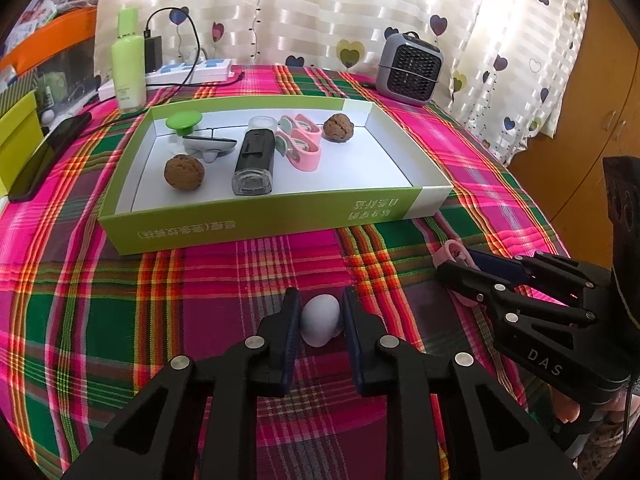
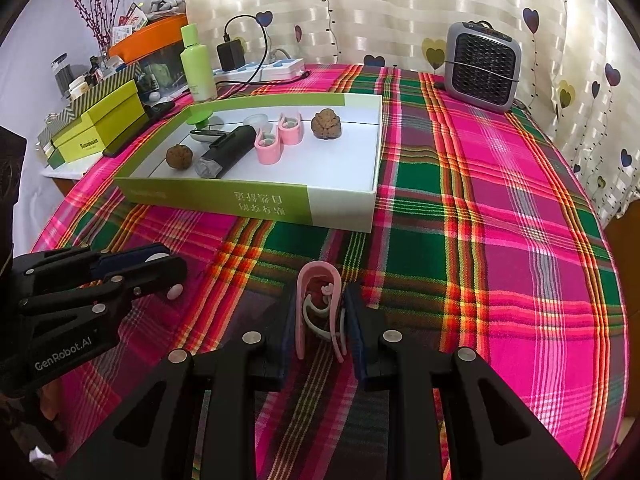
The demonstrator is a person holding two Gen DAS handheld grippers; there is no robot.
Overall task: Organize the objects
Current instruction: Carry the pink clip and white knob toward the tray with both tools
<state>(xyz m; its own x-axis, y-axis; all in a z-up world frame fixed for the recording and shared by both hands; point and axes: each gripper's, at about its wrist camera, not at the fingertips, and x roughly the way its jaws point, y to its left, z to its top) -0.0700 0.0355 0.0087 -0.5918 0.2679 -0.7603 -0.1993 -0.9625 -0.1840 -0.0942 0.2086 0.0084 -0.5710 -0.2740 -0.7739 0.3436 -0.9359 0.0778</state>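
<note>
Left gripper (image 1: 320,322): low over the plaid tablecloth (image 1: 200,300), its two blue pads either side of a small white egg-shaped object (image 1: 320,319); the left pad touches it, the right one looks just clear, so whether the grip is closed on it I cannot tell
Egg-shaped object: on the cloth in front of the box, between the left fingers
Right gripper (image 2: 320,320): narrowed around a pink clip (image 2: 318,308) standing upright on the cloth — both pads pressed against its sides
Pink clip: near the table's front edge, well apart from the box, with a white curved part inside its loop
Green-and-white box (image 1: 256,224): open, shallow, lying behind both grippers
Inside the box: two walnuts (image 1: 184,172) — one front left, the other (image 1: 339,128) at the back right; a black oblong device (image 1: 254,162) in the middle; two more pink clips (image 1: 304,146) beside it; a green-topped knob (image 1: 185,122) and a grey-white gadget (image 1: 210,145) at the back left
Behind the box: a pale green bottle (image 1: 128,64), a power strip (image 1: 192,70) with a charger, a small grey heater (image 1: 410,66)
Left of the box: a dark phone (image 1: 48,156) lying flat
</note>
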